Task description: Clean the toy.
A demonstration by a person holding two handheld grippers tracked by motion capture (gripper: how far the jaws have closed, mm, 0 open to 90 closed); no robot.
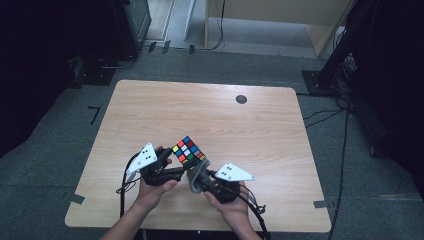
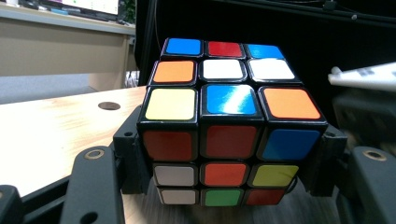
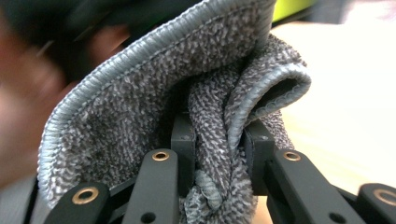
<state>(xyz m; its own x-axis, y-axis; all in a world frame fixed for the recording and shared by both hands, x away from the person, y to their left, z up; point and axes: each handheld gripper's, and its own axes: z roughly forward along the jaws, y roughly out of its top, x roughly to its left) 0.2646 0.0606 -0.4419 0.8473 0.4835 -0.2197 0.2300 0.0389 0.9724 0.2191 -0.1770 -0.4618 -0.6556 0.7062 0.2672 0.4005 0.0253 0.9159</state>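
Note:
A scrambled puzzle cube (image 1: 188,149) with coloured stickers is held just above the wooden table (image 1: 210,115). My left gripper (image 1: 185,167) is shut on it. In the left gripper view the cube (image 2: 229,126) sits between the two black jaws, gripped at its lower sides. My right gripper (image 1: 196,179) is shut on a grey microfibre cloth (image 1: 194,181), right beside the cube's lower right corner. In the right gripper view the bunched cloth (image 3: 187,116) is pinched between the jaws and folds over them; whether it touches the cube I cannot tell.
A round dark hole (image 1: 241,99) marks the table's far side. Beyond the table stand a wooden desk (image 1: 270,20) and dark equipment racks, with cables on the grey carpet. Tape marks lie on the floor.

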